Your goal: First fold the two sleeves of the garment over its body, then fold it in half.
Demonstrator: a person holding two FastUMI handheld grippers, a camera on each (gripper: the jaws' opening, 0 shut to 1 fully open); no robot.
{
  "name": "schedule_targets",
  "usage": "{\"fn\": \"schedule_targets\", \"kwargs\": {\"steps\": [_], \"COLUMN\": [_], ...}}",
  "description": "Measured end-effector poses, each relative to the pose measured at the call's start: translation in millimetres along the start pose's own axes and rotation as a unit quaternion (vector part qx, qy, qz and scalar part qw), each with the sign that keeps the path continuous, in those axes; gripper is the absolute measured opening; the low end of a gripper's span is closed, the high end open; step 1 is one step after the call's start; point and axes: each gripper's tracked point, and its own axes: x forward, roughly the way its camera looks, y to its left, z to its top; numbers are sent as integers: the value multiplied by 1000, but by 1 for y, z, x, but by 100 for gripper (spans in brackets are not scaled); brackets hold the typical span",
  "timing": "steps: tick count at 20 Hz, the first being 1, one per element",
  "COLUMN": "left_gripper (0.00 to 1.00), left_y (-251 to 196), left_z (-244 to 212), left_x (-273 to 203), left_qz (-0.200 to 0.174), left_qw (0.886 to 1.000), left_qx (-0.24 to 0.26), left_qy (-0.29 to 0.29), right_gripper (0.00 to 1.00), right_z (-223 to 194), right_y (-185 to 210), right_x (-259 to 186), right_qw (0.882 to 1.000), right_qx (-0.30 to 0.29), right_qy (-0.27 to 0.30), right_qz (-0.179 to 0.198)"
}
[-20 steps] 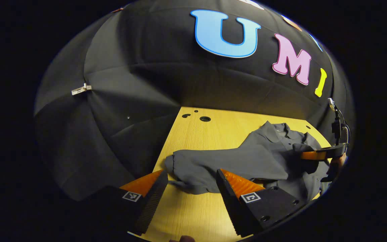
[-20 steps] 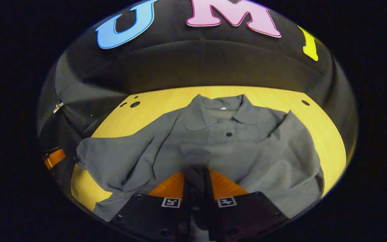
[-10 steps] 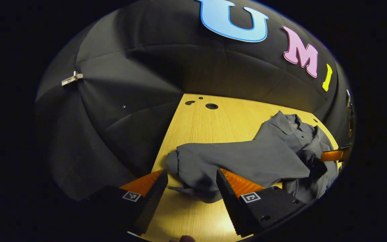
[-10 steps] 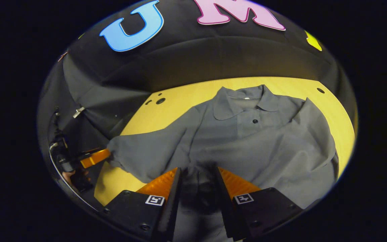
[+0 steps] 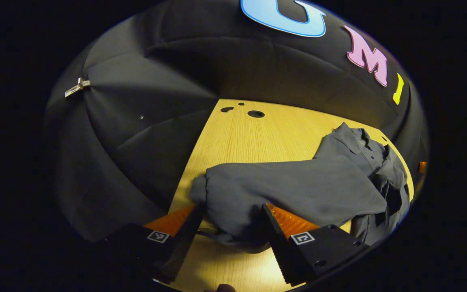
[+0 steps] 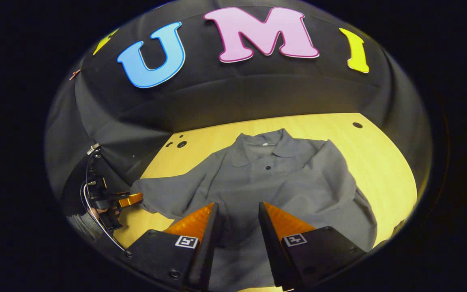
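Note:
A grey collared shirt lies face up on the wooden table. One sleeve is folded over the body on the right. The other sleeve stretches out flat to the left. In the left gripper view that outstretched sleeve ends between the fingers of my left gripper, which is open, the cuff bunched in the gap. My right gripper hovers open over the shirt's lower body with nothing held. The left gripper also shows at the sleeve's end in the right gripper view.
Round holes mark the table's far left corner, and another hole sits at the far right. Black cloth walls close in on the left and back, with a small clip pinned to the left one. A hand holds the left gripper.
My right gripper opened, let go of the folded sleeve and drew back. My left gripper moved forward so the outstretched sleeve's end now lies between its fingers.

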Motion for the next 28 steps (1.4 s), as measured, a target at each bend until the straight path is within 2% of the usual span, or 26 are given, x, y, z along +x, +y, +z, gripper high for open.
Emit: {"fn": "schedule_targets", "kwargs": {"steps": [3, 7, 10, 11, 13, 15, 17, 23, 25, 28], "left_gripper": [93, 96, 93, 85, 54, 23, 13, 9, 8, 9], "left_y": [4, 2, -5, -10, -20, -20, -21, -32, -41, -71], "left_z": [-9, -7, -5, -4, -3, 0, 9, 65, 84, 105], "left_x": [6, 12, 15, 15, 17, 12, 5, -56, -82, -124], "left_qz": [9, 11, -2, -14, -31, -19, -1, 28, 27, 1], "left_qw": [1000, 1000, 999, 999, 997, 997, 997, 995, 994, 993], "left_qx": [11, 23, 33, 47, 64, 80, 82, 56, 49, 35], "left_qy": [22, 10, -8, -10, -4, 8, -4, -81, -96, -109], "right_gripper": [61, 61, 61, 61, 61, 61, 61, 61, 61, 61], "right_z": [-4, -11, -12, -12, -10, -8, -5, -1, -1, -2], "right_y": [-15, -22, -27, -28, -33, -39, -48, -89, -102, -125], "right_x": [-9, -14, -14, -15, -16, -20, -27, -46, -51, -60], "right_qw": [1000, 1000, 1000, 1000, 999, 999, 999, 998, 997, 997], "right_qx": [-1, 8, 15, 17, 20, 21, 20, 32, 38, 43], "right_qy": [0, 5, 5, 5, 2, -4, -9, -24, -28, -34], "right_qz": [-15, -20, -23, -23, -27, -32, -37, -56, -60, -63]}}
